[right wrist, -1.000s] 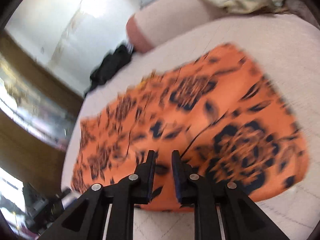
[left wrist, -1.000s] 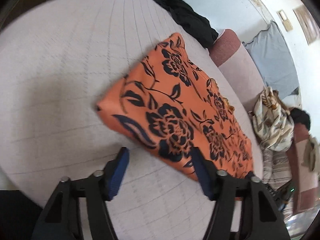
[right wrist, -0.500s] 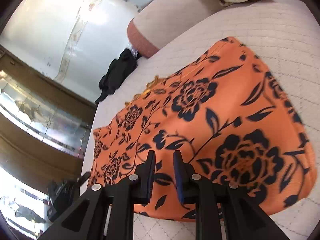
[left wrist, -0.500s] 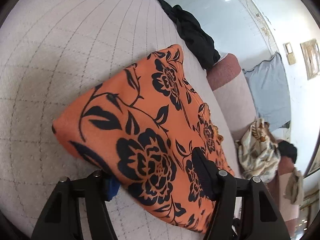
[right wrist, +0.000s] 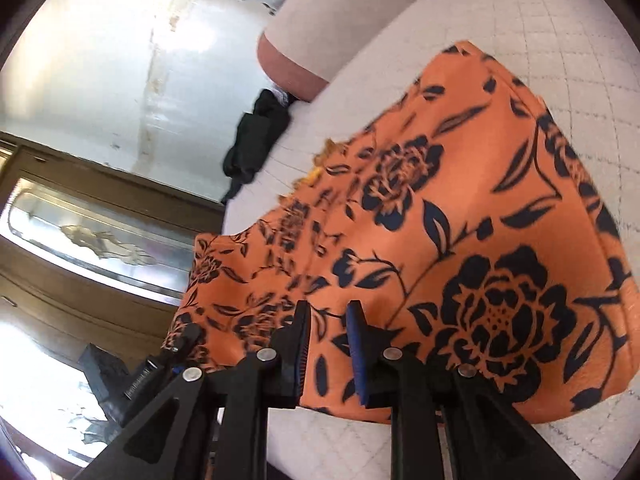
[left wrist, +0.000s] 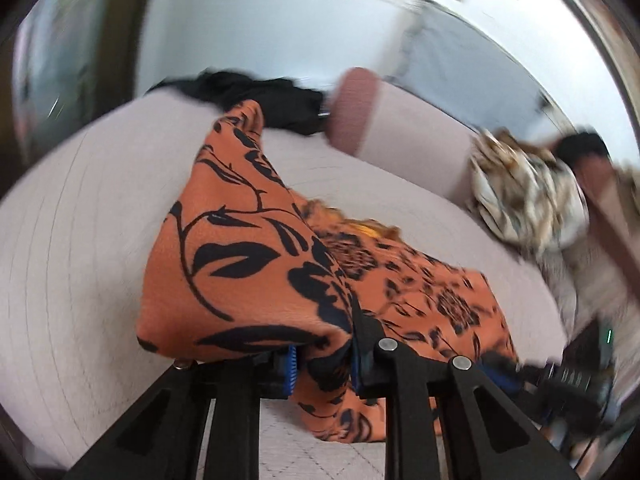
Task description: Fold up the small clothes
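Note:
An orange garment with black flowers [left wrist: 248, 264] lies on the pale quilted bed [left wrist: 80, 240]. My left gripper [left wrist: 322, 356] is shut on its near edge and holds that part lifted and bunched over the fingers. In the right wrist view the same garment [right wrist: 460, 240] spreads flat. My right gripper [right wrist: 328, 344] is shut on its near hem, with the cloth pinched between the blue pads [right wrist: 356, 344]. The other gripper [right wrist: 176, 356] shows at the garment's left end.
A black garment [left wrist: 276, 100] lies at the bed's far edge. A pink bolster [left wrist: 384, 120] runs along the back. A beige patterned cloth [left wrist: 524, 200] is heaped at the right. A wooden cabinet with glass [right wrist: 92, 248] stands to the left.
My left gripper closed on the garment's edge and lifted it, so the cloth now bunches upward. My right gripper stays pinched on the hem and has shifted slightly.

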